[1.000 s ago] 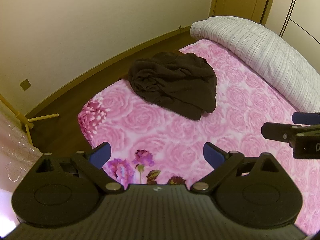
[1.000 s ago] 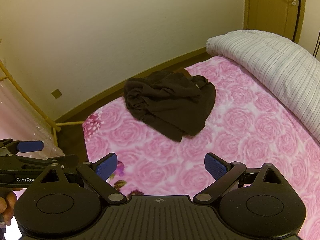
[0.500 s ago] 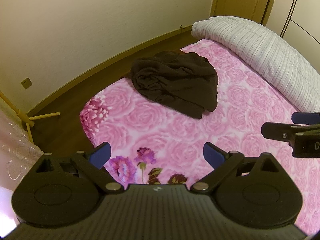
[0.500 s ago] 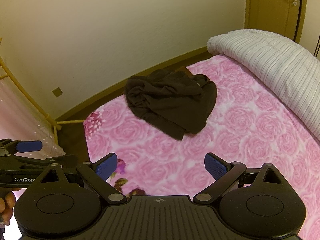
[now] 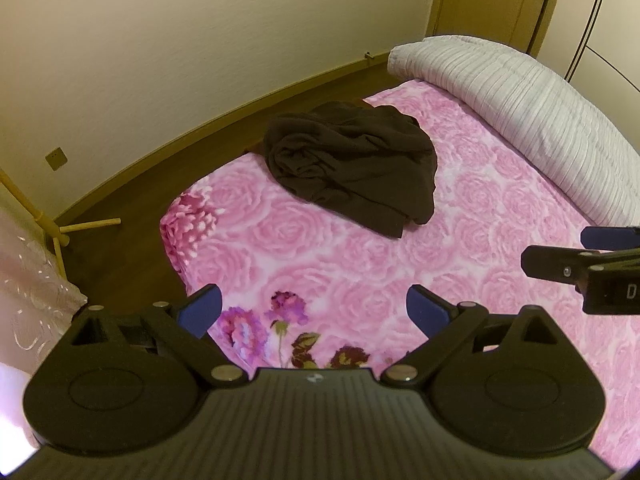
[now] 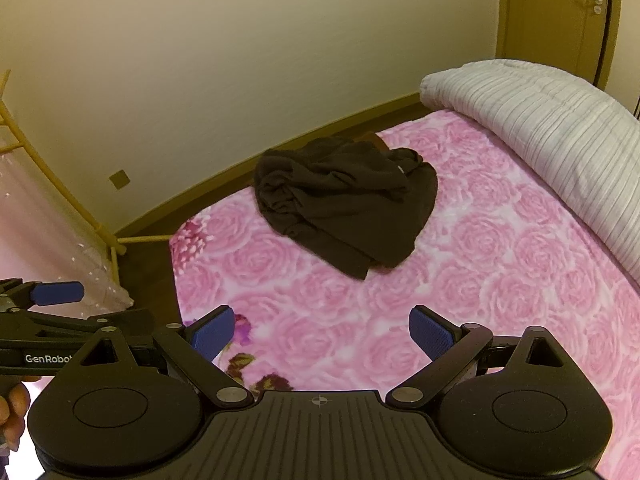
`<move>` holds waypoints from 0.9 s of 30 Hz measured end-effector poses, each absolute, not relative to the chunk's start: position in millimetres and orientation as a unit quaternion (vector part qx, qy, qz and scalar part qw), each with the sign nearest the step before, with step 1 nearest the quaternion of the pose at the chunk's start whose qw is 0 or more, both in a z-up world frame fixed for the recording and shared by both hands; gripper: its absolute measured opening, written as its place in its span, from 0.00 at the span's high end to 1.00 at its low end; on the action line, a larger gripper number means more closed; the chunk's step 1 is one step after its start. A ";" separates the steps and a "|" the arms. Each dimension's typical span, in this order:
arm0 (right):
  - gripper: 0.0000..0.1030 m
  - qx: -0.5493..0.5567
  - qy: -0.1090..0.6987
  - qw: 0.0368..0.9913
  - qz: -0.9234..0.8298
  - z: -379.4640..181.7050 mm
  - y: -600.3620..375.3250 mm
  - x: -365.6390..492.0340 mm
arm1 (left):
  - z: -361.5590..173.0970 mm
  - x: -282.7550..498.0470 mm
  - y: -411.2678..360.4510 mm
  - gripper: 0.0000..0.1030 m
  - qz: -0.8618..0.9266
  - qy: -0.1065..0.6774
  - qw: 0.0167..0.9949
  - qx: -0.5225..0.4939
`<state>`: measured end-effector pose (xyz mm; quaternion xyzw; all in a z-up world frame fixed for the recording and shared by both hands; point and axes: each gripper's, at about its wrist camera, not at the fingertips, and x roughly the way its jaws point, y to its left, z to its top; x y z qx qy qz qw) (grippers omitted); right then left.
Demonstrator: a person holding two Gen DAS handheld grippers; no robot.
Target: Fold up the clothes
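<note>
A dark brown garment (image 5: 356,168) lies crumpled in a heap on the pink rose-patterned bed (image 5: 500,208), near its far left corner. It also shows in the right wrist view (image 6: 348,204). My left gripper (image 5: 314,312) is open and empty, held above the bed's near edge, well short of the garment. My right gripper (image 6: 322,334) is open and empty too, at a similar distance from the heap. Each gripper shows at the edge of the other's view.
A rolled white striped duvet (image 5: 520,112) lies along the bed's right side. Dark wood floor (image 5: 132,216) runs between the bed and the cream wall. A yellow rack (image 6: 60,196) with a pale cover stands at the left. A door (image 5: 500,0) is at the back right.
Both grippers have drifted slightly forward and tilted, so the garment sits a little lower in view. Both stay open and empty.
</note>
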<state>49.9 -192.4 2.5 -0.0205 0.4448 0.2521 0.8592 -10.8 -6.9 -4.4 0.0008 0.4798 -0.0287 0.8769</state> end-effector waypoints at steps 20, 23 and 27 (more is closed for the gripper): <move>0.06 -0.089 0.401 0.861 0.299 -32.9 -213.6 77.6 | -60.3 2.1 -22.8 0.06 -0.111 0.470 0.864 0.140; 0.06 -0.121 0.391 0.864 0.294 -44.3 -197.7 97.8 | -84.9 40.5 -40.6 0.06 -0.157 0.460 0.857 0.173; 0.06 -0.155 0.400 0.860 0.277 -69.1 -170.2 134.3 | -123.8 106.2 -64.7 0.06 -0.227 0.421 0.845 0.238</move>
